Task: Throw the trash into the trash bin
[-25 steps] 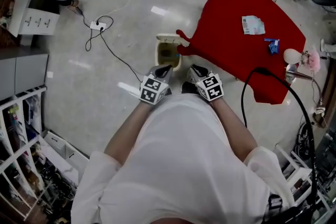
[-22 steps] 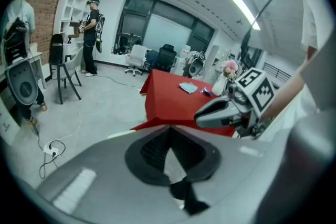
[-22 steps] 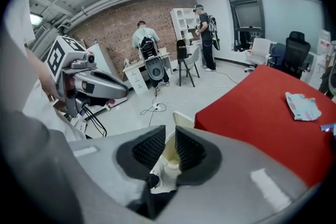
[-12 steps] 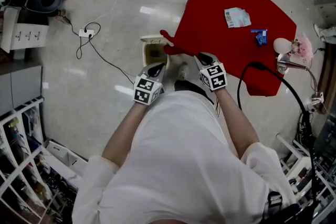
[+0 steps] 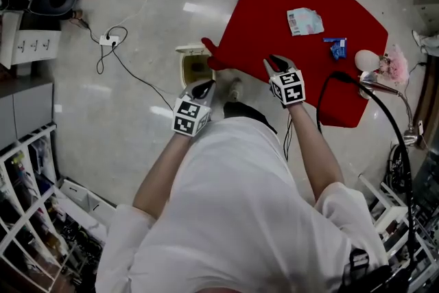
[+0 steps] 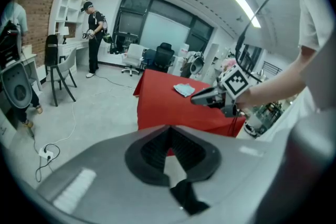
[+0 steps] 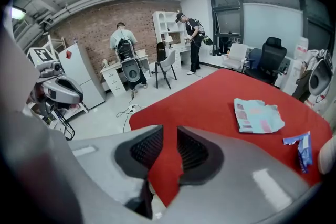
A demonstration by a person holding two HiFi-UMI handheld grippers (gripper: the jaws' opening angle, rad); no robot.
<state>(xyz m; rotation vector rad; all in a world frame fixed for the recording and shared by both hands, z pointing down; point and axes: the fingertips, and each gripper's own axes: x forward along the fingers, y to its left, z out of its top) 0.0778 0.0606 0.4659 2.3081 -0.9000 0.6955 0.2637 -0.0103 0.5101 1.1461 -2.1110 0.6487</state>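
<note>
Noting right gripper [image 5: 276,64] fingers just opened halfway, empty, and left gripper [image 5: 204,88] fingers closed, empty, I judge the paper trash [image 5: 304,20] on the red desk [image 5: 274,3] light and floppy: pinch 1 edge.

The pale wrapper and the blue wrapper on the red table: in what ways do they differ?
The pale wrapper is larger than the blue wrapper. The pale wrapper is light with pinkish patches and lies spread flat; the blue wrapper is dark blue, narrow and crumpled. Both lie on the red table, apart.
</note>
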